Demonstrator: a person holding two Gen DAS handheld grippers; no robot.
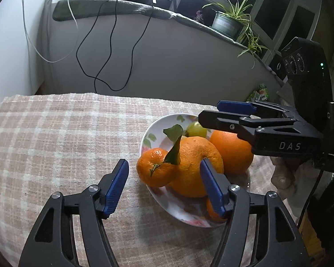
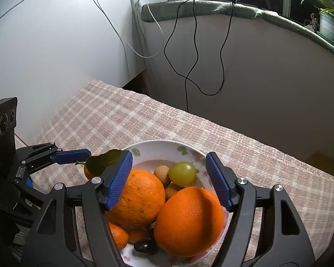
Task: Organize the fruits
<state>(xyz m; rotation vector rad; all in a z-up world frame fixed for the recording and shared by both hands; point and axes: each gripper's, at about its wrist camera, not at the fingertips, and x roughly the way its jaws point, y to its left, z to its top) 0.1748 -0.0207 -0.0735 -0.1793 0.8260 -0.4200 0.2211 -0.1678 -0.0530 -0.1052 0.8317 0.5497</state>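
Observation:
A white flowered bowl (image 1: pixel 151 131) (image 2: pixel 158 148) on a plaid cloth holds two big oranges (image 1: pixel 194 166) (image 2: pixel 189 220), a green grape (image 2: pixel 182 173), small brown fruits (image 2: pixel 162 173), small mandarins (image 2: pixel 119 235) and a dark fruit (image 2: pixel 144 247). A leafy mandarin (image 1: pixel 154 166) sits at the bowl's left rim. My left gripper (image 1: pixel 163 169) is open around the mandarin, apart from it. My right gripper (image 2: pixel 169 161) is open above the bowl, over the oranges; it also shows in the left wrist view (image 1: pixel 211 113).
The plaid cloth (image 1: pixel 55 133) covers the table, with bare cloth left of the bowl. A white wall with hanging cables (image 1: pixel 109 51) stands behind. A potted plant (image 1: pixel 228 22) sits on the padded sill. The table's far edge is close behind the bowl.

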